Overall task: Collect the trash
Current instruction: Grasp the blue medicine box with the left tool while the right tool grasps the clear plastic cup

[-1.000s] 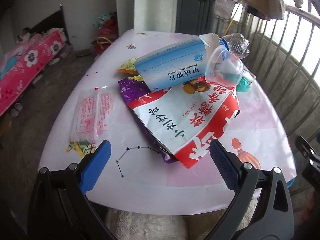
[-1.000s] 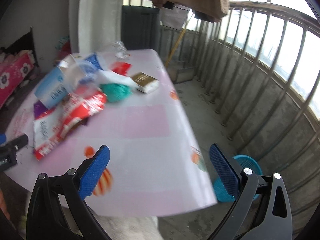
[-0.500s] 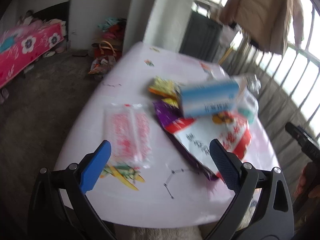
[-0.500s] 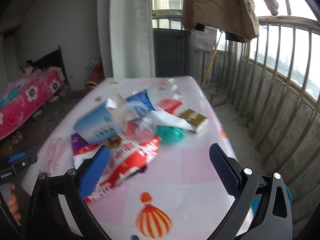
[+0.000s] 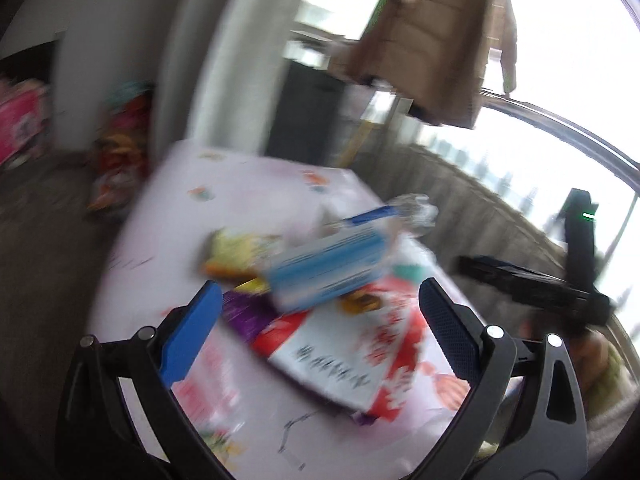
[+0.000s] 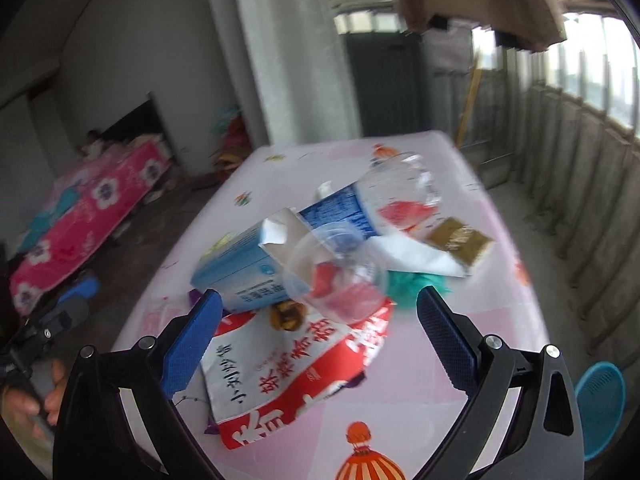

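A heap of trash lies on a pink table. In it are a red and white snack bag, a blue and white carton, a clear plastic cup, a crushed clear bottle, a teal wad and a small gold box. My right gripper is open and empty, above the near side of the bag. My left gripper is open and empty over the bag and carton; this view is blurred.
A yellow wrapper and a purple wrapper lie by the carton. A blue bin stands on the floor right of the table. A balcony railing runs along the right. A pink bed is at the left.
Both grippers have swung toward the trash heap. The right one turned left from the table's bare end and now faces the pile. Nothing has been taken hold of.
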`<move>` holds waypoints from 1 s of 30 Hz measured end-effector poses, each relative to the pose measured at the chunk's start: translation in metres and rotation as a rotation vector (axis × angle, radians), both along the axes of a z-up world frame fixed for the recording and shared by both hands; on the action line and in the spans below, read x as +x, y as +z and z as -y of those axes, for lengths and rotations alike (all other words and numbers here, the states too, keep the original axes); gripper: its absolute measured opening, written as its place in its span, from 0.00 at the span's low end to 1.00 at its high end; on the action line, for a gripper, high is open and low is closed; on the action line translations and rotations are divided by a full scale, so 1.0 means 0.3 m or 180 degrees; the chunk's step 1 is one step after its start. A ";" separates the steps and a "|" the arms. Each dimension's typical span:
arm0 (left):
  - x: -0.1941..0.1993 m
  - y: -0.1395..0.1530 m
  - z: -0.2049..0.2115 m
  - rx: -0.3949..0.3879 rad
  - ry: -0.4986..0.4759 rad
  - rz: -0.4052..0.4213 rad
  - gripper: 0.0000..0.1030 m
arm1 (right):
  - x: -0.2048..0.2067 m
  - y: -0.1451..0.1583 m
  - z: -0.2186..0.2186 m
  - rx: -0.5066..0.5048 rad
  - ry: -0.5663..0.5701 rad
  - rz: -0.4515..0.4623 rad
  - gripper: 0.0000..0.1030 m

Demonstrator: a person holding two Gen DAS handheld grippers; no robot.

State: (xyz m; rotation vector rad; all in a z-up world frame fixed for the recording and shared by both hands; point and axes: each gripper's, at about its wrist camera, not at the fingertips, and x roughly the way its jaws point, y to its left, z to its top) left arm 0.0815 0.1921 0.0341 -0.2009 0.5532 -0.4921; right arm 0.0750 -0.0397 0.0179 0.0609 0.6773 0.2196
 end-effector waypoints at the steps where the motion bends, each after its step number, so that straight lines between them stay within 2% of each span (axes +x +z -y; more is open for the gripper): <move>1: 0.022 0.002 0.019 0.0024 -0.0110 0.0013 0.92 | 0.030 -0.006 0.006 0.0024 0.0123 -0.0063 0.93; 2: 0.060 0.008 0.046 0.0094 -0.0302 0.0036 0.92 | 0.039 -0.008 0.005 0.0023 0.0187 -0.0106 0.93; 5: 0.150 0.012 0.124 0.0434 -0.0629 0.0084 0.91 | 0.089 -0.014 -0.002 -0.0089 0.0470 -0.0157 0.93; 7: 0.209 0.002 0.153 0.0567 -0.0769 0.0062 0.87 | 0.122 -0.020 -0.004 -0.0126 0.0617 -0.0159 0.93; 9: 0.288 -0.020 0.191 0.0653 -0.0932 -0.0067 0.74 | 0.150 -0.026 0.000 -0.0079 0.0775 -0.0166 0.93; 13: 0.398 -0.086 0.227 0.0692 -0.1096 -0.0354 0.71 | 0.213 -0.076 0.014 0.0007 0.0903 -0.0299 0.86; 15: 0.431 -0.137 0.249 0.0827 -0.1166 -0.0563 0.71 | 0.235 -0.104 0.025 0.0009 0.0910 -0.0384 0.78; 16: 0.426 -0.143 0.256 0.0913 -0.1166 -0.0545 0.71 | 0.240 -0.115 0.032 0.0026 0.0925 -0.0444 0.75; 19: 0.370 -0.132 0.288 0.1182 -0.1312 -0.0356 0.71 | 0.225 -0.120 0.047 0.0076 0.1033 -0.0463 0.75; 21: 0.333 -0.133 0.314 0.1415 -0.1406 -0.0220 0.71 | 0.218 -0.124 0.048 0.0029 0.1087 -0.0448 0.75; 25: 0.335 -0.156 0.363 0.1868 -0.1354 -0.0081 0.71 | 0.245 -0.163 0.043 -0.0175 0.1070 -0.0465 0.75; 30: 0.391 -0.119 0.352 0.1823 -0.1329 -0.0167 0.71 | 0.259 -0.179 0.033 -0.0247 0.1159 -0.0459 0.75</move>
